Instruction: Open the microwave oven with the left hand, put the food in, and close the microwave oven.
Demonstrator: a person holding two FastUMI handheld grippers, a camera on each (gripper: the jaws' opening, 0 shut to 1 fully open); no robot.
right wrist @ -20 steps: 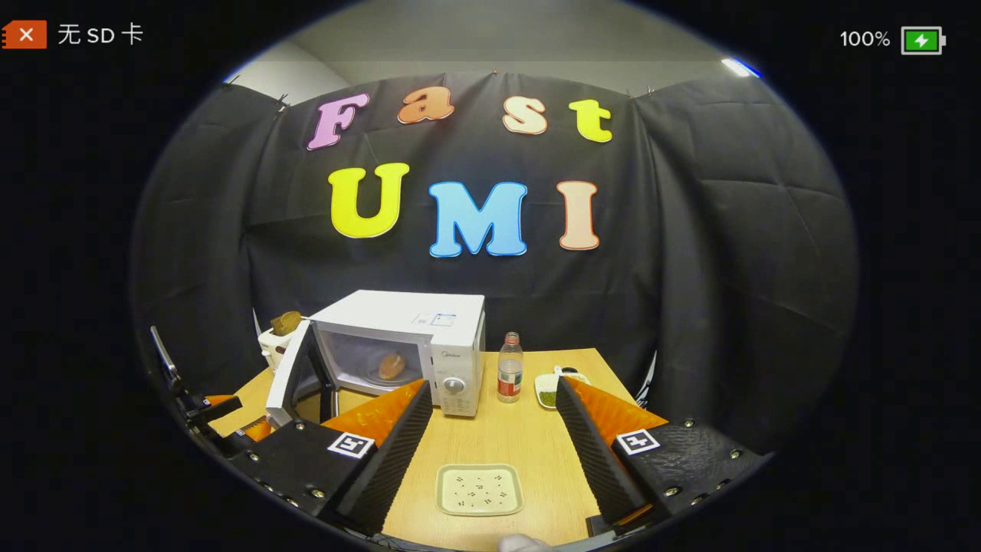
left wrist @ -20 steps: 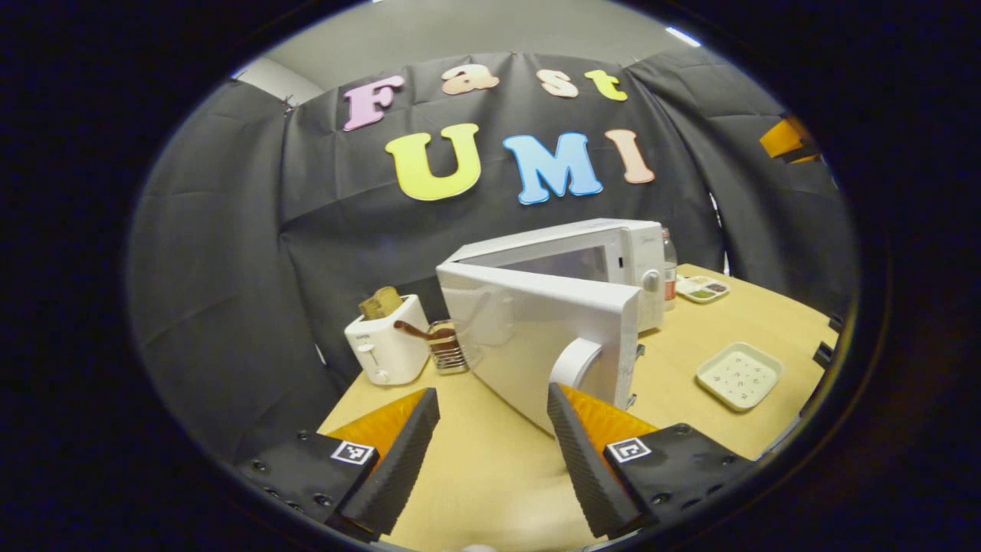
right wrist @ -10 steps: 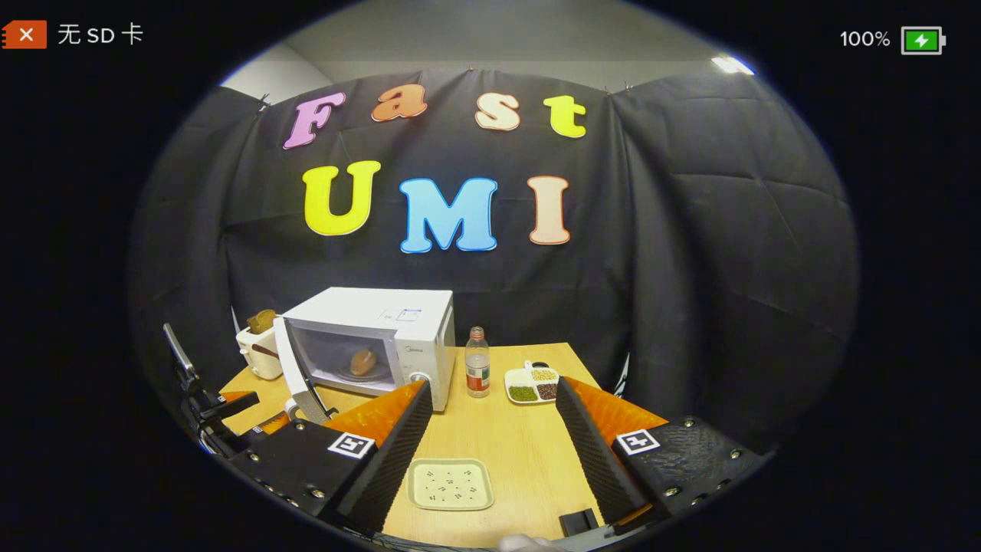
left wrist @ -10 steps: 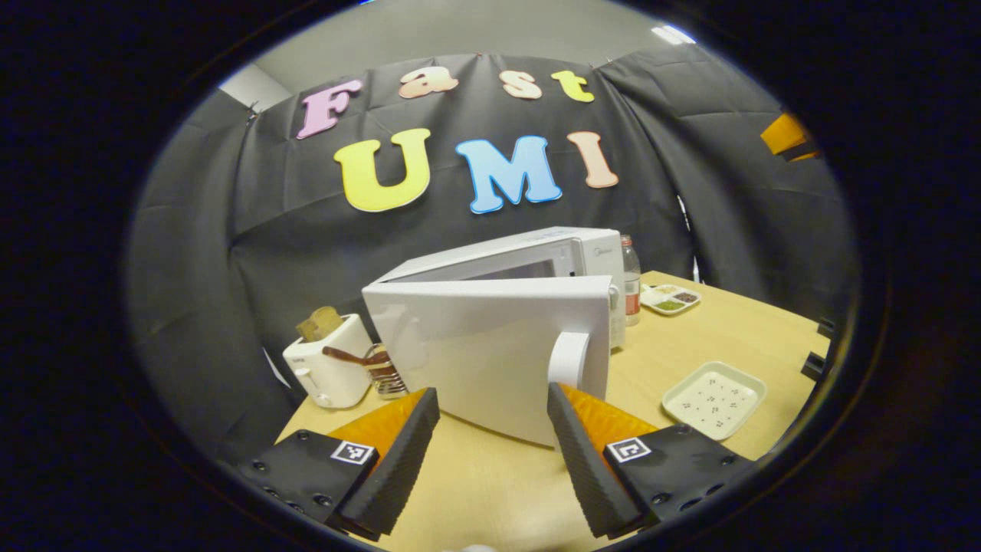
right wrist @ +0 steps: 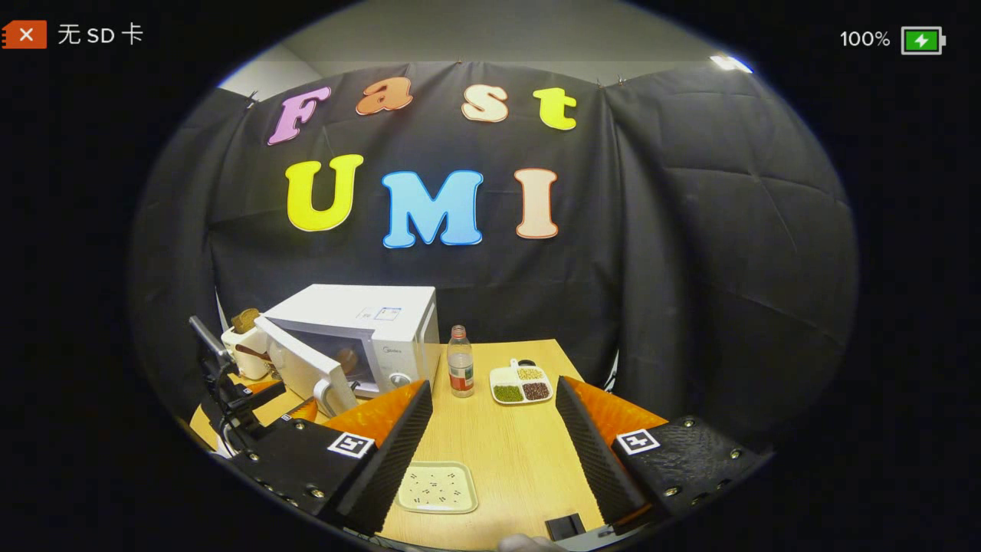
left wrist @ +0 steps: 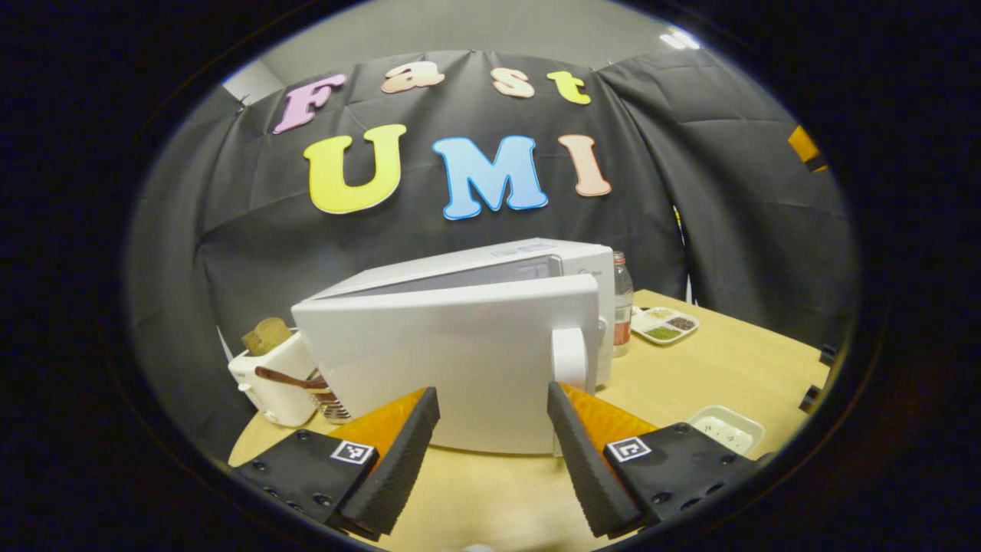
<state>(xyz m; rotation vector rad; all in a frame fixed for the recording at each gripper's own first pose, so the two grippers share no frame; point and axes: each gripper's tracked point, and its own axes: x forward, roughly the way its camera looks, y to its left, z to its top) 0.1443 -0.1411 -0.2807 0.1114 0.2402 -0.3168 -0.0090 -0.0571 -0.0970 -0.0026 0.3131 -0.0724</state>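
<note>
The white microwave [left wrist: 567, 264] stands on the wooden table [left wrist: 713, 368] with its door [left wrist: 444, 360] ajar by a narrow gap. My left gripper [left wrist: 491, 391] is open, close in front of the door's outer face. One of its fingertips [left wrist: 555, 392] sits just below the white handle [left wrist: 569, 359]; I cannot tell if they touch. In the right gripper view the microwave [right wrist: 368, 314] has its door [right wrist: 299, 364] angled out, and a brown piece of food [right wrist: 349, 359] shows inside behind it. My right gripper [right wrist: 493, 383] is open and holds nothing, well back from the oven.
A white toaster [left wrist: 276, 379] holding bread stands left of the microwave, with a small rack beside it. A bottle [right wrist: 460, 372] and a divided dish [right wrist: 521, 383] stand right of the oven. A white speckled plate [right wrist: 437, 488] and a small black object [right wrist: 565, 527] lie near the table's front edge.
The microwave door has swung from wide open to nearly shut. My left gripper followed it in toward the oven. The right gripper drew back and turned slightly right.
</note>
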